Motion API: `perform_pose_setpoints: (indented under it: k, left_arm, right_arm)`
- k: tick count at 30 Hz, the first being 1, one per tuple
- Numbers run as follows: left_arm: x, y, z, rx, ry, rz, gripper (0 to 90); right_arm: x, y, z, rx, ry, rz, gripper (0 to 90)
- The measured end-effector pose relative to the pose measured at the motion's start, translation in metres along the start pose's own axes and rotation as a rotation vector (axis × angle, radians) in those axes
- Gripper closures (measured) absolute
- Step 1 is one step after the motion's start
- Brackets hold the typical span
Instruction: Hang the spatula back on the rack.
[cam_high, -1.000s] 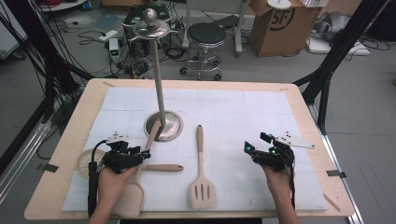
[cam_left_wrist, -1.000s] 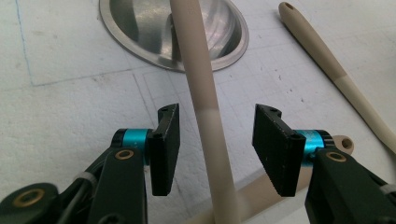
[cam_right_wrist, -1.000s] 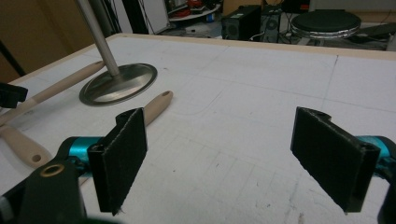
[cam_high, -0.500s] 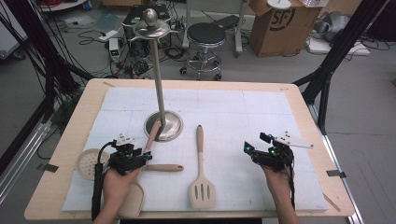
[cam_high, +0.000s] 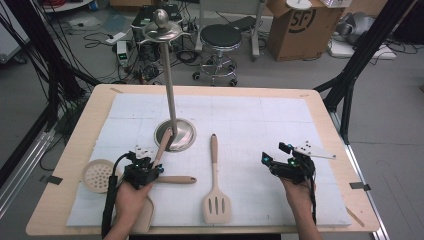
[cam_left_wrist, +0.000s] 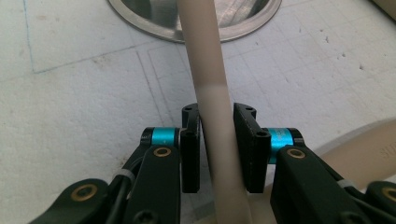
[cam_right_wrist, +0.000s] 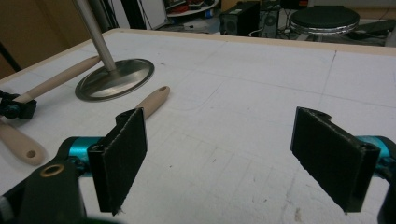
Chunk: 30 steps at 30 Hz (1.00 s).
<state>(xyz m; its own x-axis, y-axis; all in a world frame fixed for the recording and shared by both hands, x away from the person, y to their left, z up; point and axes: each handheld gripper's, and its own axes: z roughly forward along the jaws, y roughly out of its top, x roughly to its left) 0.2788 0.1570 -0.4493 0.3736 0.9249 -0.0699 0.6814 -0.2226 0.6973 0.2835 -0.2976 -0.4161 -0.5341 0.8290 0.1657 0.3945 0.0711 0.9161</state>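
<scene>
- Grey floor (cam_high: 385, 115) beyond the grippers
- Black stool (cam_high: 220, 37) ahead
- Cardboard box (cam_high: 295, 25) ahead, rightward
- Tangled cables (cam_high: 100, 30) ahead, leftward

A: That handle (cam_left_wrist: 212, 88) in the left gripper (cam_left_wrist: 217, 140) looks like smooth matt wood, pale beige, with a slightly lighter band farther up.

B: And the stand's base (cam_left_wrist: 233, 21) behind it is brushed metal with a soft sheen, the pole (cam_high: 169, 85) polished and glossy.

A: The white mat (cam_high: 260, 125) looks like foam board, matt and pitted with little nicks.

B: The right gripper (cam_right_wrist: 233, 154) has rough, grainy black pads (cam_right_wrist: 123, 156), with shiny anodised blue collars beside them.

A: The slotted spatula (cam_high: 216, 192) has the same matt beige finish, and the table edge (cam_high: 75, 150) is light wood.
</scene>
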Motion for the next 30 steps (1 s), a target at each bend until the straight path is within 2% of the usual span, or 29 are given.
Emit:
perform_pose_setpoints:
  k: [11, 17, 19, 21, 27, 30]
  left_arm:
    - [-0.001, 0.001, -0.002, -0.015, 0.002, -0.012, 71.2]
    - [-0.001, 0.002, -0.003, 0.000, 0.021, -0.004, 75.4]
    - [0.003, 0.002, -0.006, 0.000, 0.021, -0.012, 76.1]
    - [0.009, 0.002, -0.010, -0.021, -0.004, -0.044, 77.8]
    - [0.012, 0.003, -0.020, -0.078, -0.031, -0.039, 78.0]
    - [0.017, 0.006, -0.026, -0.141, -0.039, -0.062, 78.1]
  right_arm:
    - [0.000, 0.000, 0.001, 0.005, 0.000, -0.003, 17.6]
    - [0.000, 0.000, 0.001, 0.010, -0.003, -0.006, 17.6]
    - [0.000, 0.000, 0.001, 0.010, -0.004, -0.007, 17.6]
    - [-0.001, 0.000, 0.001, 0.009, -0.006, -0.009, 17.6]
    - [-0.003, -0.001, 0.000, 0.004, -0.011, -0.004, 17.6]
    - [-0.002, -0.001, 0.000, 0.005, -0.010, -0.006, 17.6]
